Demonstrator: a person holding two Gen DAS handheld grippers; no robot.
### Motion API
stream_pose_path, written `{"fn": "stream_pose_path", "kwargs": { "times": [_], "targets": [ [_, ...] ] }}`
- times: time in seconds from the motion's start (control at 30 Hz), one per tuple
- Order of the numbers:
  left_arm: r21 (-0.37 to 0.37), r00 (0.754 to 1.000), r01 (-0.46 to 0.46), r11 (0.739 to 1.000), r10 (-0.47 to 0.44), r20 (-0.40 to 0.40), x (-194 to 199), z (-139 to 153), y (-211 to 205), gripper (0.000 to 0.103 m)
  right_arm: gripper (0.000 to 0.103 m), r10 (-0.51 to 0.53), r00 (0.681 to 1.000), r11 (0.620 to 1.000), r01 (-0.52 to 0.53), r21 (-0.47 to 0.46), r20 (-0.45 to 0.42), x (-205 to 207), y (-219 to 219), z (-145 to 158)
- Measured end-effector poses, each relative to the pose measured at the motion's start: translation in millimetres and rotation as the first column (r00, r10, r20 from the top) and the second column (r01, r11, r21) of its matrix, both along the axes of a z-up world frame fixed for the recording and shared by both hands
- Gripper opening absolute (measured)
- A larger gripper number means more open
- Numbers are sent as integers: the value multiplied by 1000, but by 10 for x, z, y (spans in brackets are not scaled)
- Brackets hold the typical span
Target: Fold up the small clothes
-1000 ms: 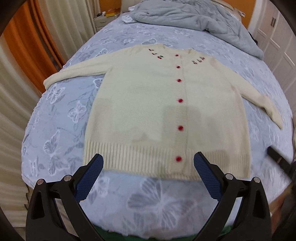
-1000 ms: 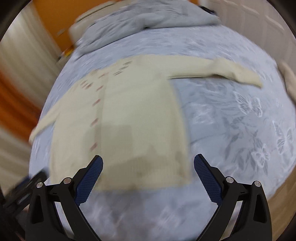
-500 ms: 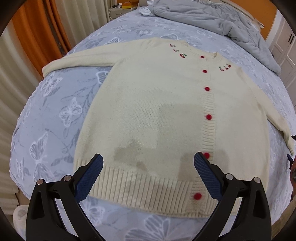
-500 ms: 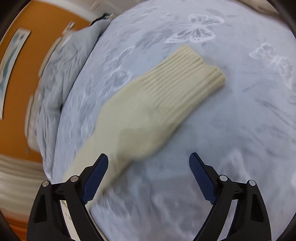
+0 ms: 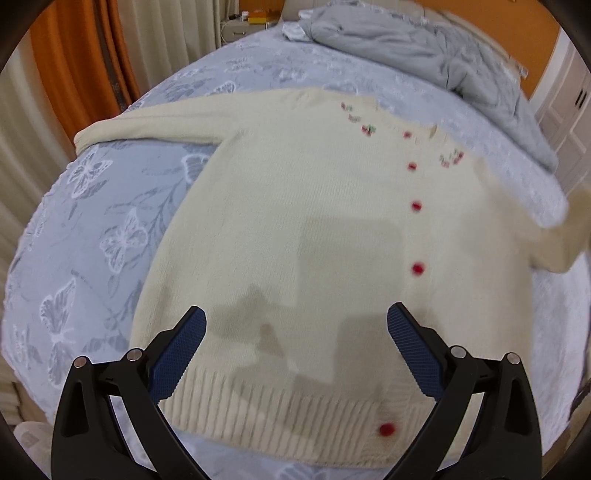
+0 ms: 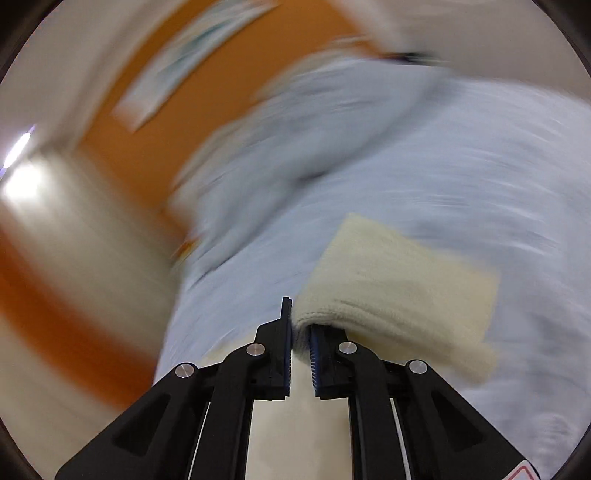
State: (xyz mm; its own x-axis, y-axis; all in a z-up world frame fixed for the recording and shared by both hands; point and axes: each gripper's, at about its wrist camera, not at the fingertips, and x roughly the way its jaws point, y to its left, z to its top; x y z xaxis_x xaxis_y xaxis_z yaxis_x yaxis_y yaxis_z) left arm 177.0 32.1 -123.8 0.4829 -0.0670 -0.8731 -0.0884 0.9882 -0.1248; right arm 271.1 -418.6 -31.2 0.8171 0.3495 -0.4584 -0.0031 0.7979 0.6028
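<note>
A cream knit cardigan (image 5: 295, 229) with red buttons lies flat, front up, on the blue butterfly bedspread (image 5: 92, 221). Its left sleeve (image 5: 147, 123) stretches out flat to the left. My left gripper (image 5: 295, 347) is open and empty, hovering above the hem. My right gripper (image 6: 301, 325) is shut on the cardigan's right sleeve (image 6: 399, 280), whose cuff end drapes over the right finger. In the left wrist view that sleeve (image 5: 569, 225) is lifted off the bed at the right edge, blurred.
A rumpled grey duvet (image 5: 424, 51) lies at the head of the bed. A nightstand (image 5: 247, 26) stands at the back left by orange and cream curtains (image 5: 81, 62). The bed's near edge is just below the hem. The right wrist view is heavily motion-blurred.
My right gripper closed on the right sleeve's cuff and lifted it off the bed. My left gripper moved forward over the hem and stayed open.
</note>
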Motion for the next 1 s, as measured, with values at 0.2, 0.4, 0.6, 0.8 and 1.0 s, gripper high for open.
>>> {"fn": "stream_pose_path", "kwargs": {
  "times": [0.2,0.4,0.6,0.8,1.0],
  "targets": [
    [-165,999,-17,986,23,34,276,194,32,98,47,214,971,937,-235,-257,-107,282,1390,-335],
    [-274,996,19,961,6,89,875,223,-67,98,50,26,978,994,-47,-100,-207,-250,812,-877],
    [-334,997,-80,939,81,-12,1744,-344,-257,97,55,-128,937,990,100,-102,-325,-320,339,-1255],
    [-232,995,-93,968,79,-67,2196,-681,-444,31,60,-241,899,971,219,-100,-365,38,151,-1523],
    [-210,990,34,977,-4,143,2201,-200,-492,3,2,-250,944,967,234,-99,-214,1,86,-1219]
  ]
}}
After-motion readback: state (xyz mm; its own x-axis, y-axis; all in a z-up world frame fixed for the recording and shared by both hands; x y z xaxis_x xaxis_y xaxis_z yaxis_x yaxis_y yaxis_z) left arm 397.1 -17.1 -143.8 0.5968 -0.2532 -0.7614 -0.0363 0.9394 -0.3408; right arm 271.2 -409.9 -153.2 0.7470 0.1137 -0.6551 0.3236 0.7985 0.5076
